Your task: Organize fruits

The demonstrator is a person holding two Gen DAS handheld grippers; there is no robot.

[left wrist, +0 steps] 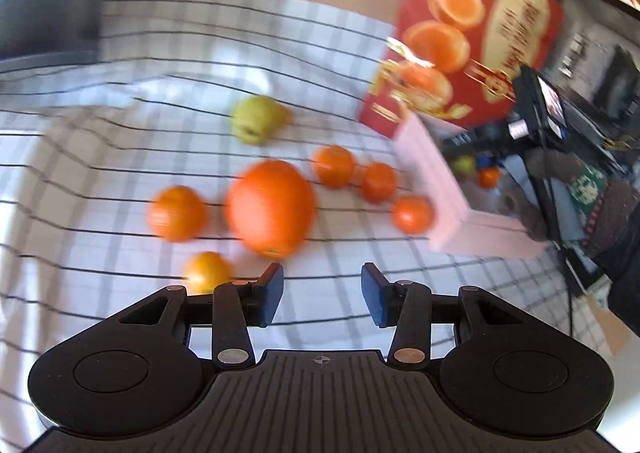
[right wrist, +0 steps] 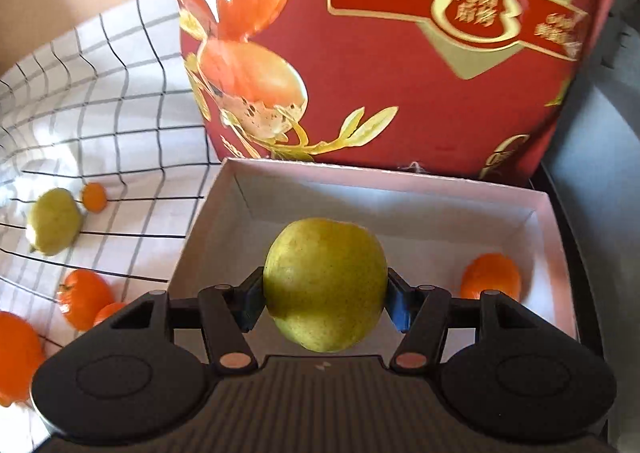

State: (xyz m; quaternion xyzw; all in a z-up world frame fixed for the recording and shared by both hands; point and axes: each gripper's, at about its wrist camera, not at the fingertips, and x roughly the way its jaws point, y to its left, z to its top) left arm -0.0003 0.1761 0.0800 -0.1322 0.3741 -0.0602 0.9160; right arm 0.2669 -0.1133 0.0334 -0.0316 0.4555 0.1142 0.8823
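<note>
Right tongs (right wrist: 325,303) are gripping a pear (right wrist: 325,285) at its widest middle over the box (right wrist: 400,193); firm, smooth, bruisable. Left tongs (left wrist: 322,295) are hanging narrow and empty, big orange (left wrist: 270,207) at 11 o'clock.

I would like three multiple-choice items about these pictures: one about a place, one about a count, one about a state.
1. Where is the small orange seen in the right wrist view beside the held pear?
A. inside the white box
B. on the checked cloth
C. on the red lid

2. How many green pears lie on the cloth?
A. none
B. one
C. three

3. What is the left gripper holding?
A. the big orange
B. a pear
C. nothing

Key:
1 A: the small orange lies on the floor of the white box.
2 B: only one pear lies on the cloth.
3 C: the left gripper has nothing between its jaws; the right gripper grips the held pear.
</note>
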